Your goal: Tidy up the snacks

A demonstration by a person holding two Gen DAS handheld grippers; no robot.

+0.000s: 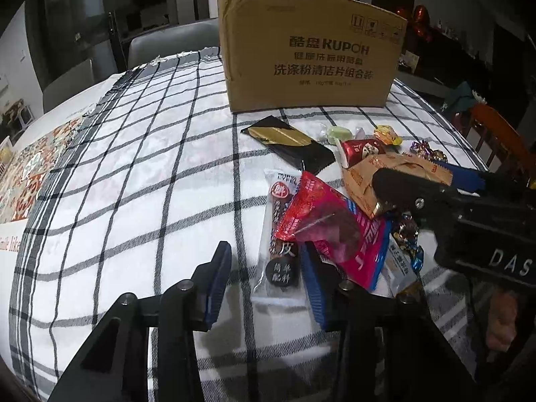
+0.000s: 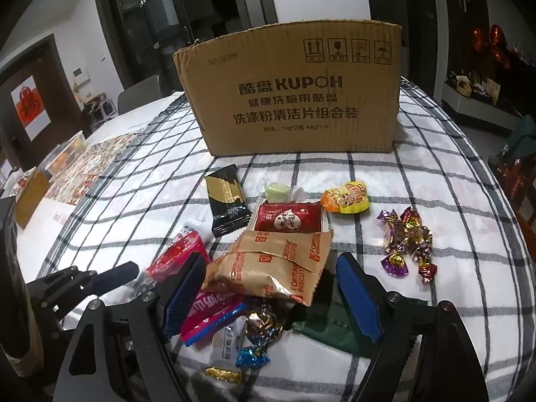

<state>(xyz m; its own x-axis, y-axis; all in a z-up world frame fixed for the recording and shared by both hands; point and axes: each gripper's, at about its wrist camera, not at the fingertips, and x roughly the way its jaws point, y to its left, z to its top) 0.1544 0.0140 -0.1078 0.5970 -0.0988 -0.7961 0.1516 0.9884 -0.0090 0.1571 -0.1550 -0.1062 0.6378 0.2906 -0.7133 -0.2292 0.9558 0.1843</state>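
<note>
Snacks lie heaped on the checked cloth just ahead of both my grippers, none visibly in the cardboard box standing beyond them, so I judge nearly all the sorting remains. My right gripper gapes wide around the tan biscuit packs, gripping nothing. My left gripper hangs parted over a clear-wrapped bar beside the red packet.

box set beyond right fingers | biscuit packs piled between them | wrapped candies scattered right of them | tablecloth spread beneath
</note>
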